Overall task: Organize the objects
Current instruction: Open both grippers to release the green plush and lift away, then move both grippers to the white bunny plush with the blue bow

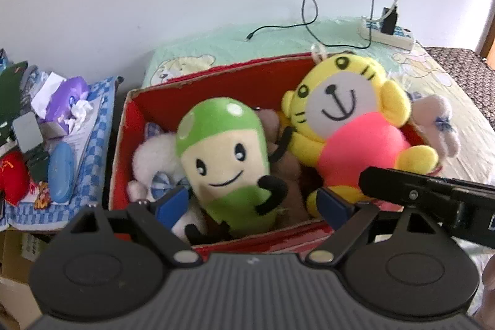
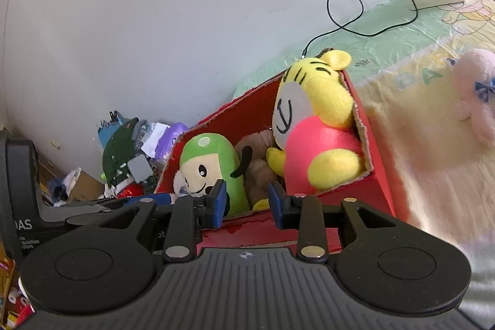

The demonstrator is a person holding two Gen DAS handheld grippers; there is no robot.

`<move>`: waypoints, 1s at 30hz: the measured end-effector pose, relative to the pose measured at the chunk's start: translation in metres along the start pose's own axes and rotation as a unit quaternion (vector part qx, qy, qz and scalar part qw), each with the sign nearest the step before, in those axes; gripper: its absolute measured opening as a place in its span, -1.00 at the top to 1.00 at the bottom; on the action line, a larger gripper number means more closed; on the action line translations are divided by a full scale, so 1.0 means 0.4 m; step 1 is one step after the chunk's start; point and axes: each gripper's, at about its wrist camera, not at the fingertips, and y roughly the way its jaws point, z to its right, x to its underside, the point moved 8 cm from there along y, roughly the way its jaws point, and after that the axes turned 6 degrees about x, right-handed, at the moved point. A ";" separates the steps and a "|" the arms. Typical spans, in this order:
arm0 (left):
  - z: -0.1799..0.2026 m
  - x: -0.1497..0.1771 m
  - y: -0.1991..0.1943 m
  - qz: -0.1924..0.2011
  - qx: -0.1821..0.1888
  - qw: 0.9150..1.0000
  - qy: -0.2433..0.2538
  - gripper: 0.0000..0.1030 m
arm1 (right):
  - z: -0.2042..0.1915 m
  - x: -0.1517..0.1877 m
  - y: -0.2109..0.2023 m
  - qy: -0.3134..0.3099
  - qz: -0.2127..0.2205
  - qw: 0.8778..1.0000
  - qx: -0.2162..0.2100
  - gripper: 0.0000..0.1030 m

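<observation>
- Plush toys crowd a red cardboard box (image 1: pixel 136 113) on a bed (image 1: pixel 464 126), apparently gathered there to tidy the room.
- Inside the box, a green bean plush (image 1: pixel 222 156) leans against a yellow tiger plush (image 1: pixel 349 119), both propped upright on a brown plush (image 2: pixel 258 150) and a white plush (image 1: pixel 154 156) packed beneath.
- Just outside the box's right wall, a pink bunny plush (image 1: pixel 439 126) lies on the bed, probably next to go in.
- Above the box's near edge, the left gripper (image 1: pixel 255 201) hovers, jaws wide apart, empty.
- Beside it, the right gripper (image 2: pixel 247 203) holds nothing, jaws partly apart.
- Left of the box, clutter covers a checked cloth (image 1: pixel 99 119).
</observation>
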 end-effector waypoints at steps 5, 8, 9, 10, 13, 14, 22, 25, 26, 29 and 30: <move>0.030 -0.004 -0.023 0.007 0.020 1.000 0.007 -0.74 | 0.017 0.005 -0.039 0.018 0.005 1.000 -0.012 0.33; 0.050 -0.013 -0.043 0.017 0.028 0.999 0.017 -0.73 | 0.030 0.008 -0.061 0.026 0.004 0.999 -0.024 0.33; 0.057 -0.015 -0.048 0.019 0.031 0.999 0.020 -0.73 | 0.035 0.008 -0.067 0.026 0.003 0.999 -0.027 0.33; 0.065 -0.018 -0.054 0.022 0.034 0.999 0.024 -0.74 | 0.040 0.008 -0.073 0.026 0.003 0.999 -0.028 0.33; 0.089 -0.027 -0.067 0.027 0.046 0.998 0.030 -0.76 | 0.066 0.006 -0.091 0.022 0.001 0.999 -0.027 0.33; 0.099 -0.031 -0.069 0.028 0.051 0.998 0.032 -0.77 | 0.077 0.004 -0.097 0.025 0.001 0.999 -0.028 0.33; 0.255 -0.068 -0.059 0.024 0.091 0.994 0.049 -0.79 | 0.224 -0.030 -0.164 0.071 0.006 0.997 -0.012 0.33; 0.326 -0.084 -0.047 0.022 0.097 0.993 0.057 -0.79 | 0.288 -0.043 -0.187 0.082 0.003 0.997 0.002 0.32; 0.347 -0.089 -0.042 0.020 0.100 0.993 0.057 -0.79 | 0.309 -0.048 -0.195 0.084 0.001 0.996 0.007 0.32; 0.424 -0.102 -0.021 0.014 0.107 0.992 0.064 -0.82 | 0.379 -0.062 -0.211 0.090 -0.008 0.995 0.031 0.28; 0.450 -0.106 -0.014 0.011 0.108 0.992 0.068 -0.82 | 0.401 -0.066 -0.215 0.090 -0.011 0.995 0.038 0.27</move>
